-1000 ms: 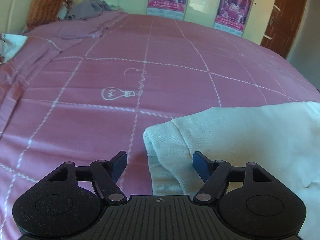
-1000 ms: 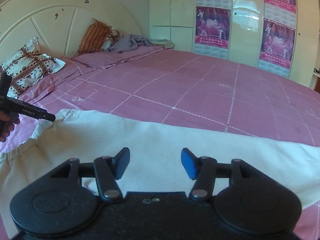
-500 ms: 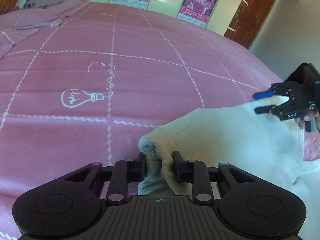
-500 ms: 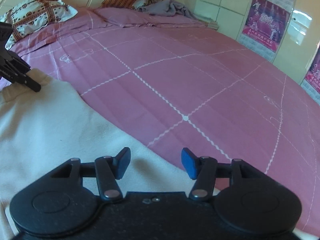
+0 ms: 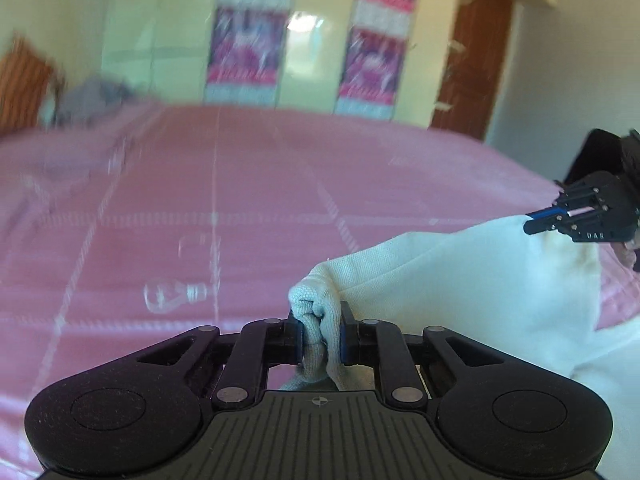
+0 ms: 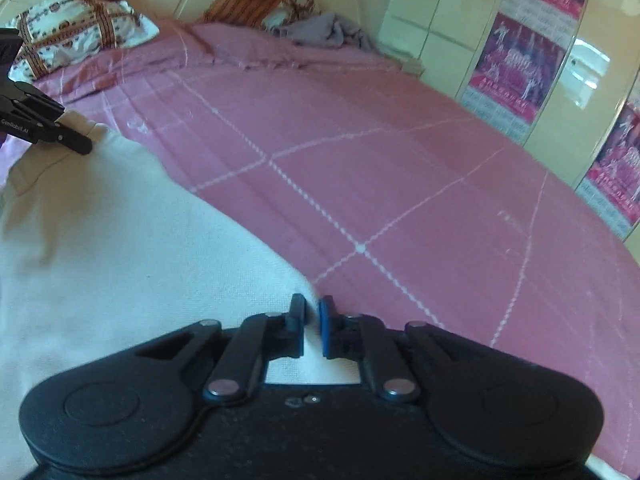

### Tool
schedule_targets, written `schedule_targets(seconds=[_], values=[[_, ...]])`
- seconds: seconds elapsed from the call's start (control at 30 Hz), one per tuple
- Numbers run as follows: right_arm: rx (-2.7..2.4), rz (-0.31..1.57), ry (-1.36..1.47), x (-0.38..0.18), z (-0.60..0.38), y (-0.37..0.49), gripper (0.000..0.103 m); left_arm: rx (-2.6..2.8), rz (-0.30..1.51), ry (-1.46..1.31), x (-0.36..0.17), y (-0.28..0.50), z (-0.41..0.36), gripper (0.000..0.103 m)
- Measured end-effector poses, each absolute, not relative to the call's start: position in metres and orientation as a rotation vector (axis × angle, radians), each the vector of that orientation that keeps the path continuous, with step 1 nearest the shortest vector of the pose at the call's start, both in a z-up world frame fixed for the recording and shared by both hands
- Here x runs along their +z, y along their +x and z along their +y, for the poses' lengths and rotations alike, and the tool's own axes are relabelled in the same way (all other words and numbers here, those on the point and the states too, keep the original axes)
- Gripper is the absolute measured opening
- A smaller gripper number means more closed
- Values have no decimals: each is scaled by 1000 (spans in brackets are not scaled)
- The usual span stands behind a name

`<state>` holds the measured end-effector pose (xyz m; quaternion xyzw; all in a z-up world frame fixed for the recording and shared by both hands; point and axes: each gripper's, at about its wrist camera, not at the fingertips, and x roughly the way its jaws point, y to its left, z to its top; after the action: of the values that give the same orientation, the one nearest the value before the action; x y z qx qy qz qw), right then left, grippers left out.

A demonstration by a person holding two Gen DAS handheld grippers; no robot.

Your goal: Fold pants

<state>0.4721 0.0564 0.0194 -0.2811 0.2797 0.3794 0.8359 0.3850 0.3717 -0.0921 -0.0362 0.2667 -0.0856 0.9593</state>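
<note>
Your left gripper [image 5: 320, 338], at the bottom centre of its frame, clamps a bunched corner of the cream pants [image 5: 460, 280]. Your right gripper [image 6: 311, 328], low in its own view, pinches the pants' edge [image 6: 120, 240]. The garment spreads across the pink bed [image 6: 400, 160]. Farther back, upper left, patterned pillows [image 6: 80, 36] rest at the headboard.

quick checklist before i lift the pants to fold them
1. Left hand-held gripper shut on the pants: ok, a bunched corner sits between its fingers.
2. Right hand-held gripper shut on the pants edge: ok, cloth shows between its nearly closed fingers.
3. Cloth between the two grips free of twists: cannot tell.
4. Bed ahead free for laying down: ok.
5. Left view sharp: not ok, blurred.
</note>
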Motion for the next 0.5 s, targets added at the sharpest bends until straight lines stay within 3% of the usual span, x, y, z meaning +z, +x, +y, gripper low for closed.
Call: schedule_targets(seconds=[0.23, 0.5], values=[[800, 378, -645, 85, -5, 342, 7, -241, 445, 196, -47, 287, 319, 16], [736, 472, -523, 31, -42, 243, 8, -162, 508, 190, -89, 198, 269, 17]])
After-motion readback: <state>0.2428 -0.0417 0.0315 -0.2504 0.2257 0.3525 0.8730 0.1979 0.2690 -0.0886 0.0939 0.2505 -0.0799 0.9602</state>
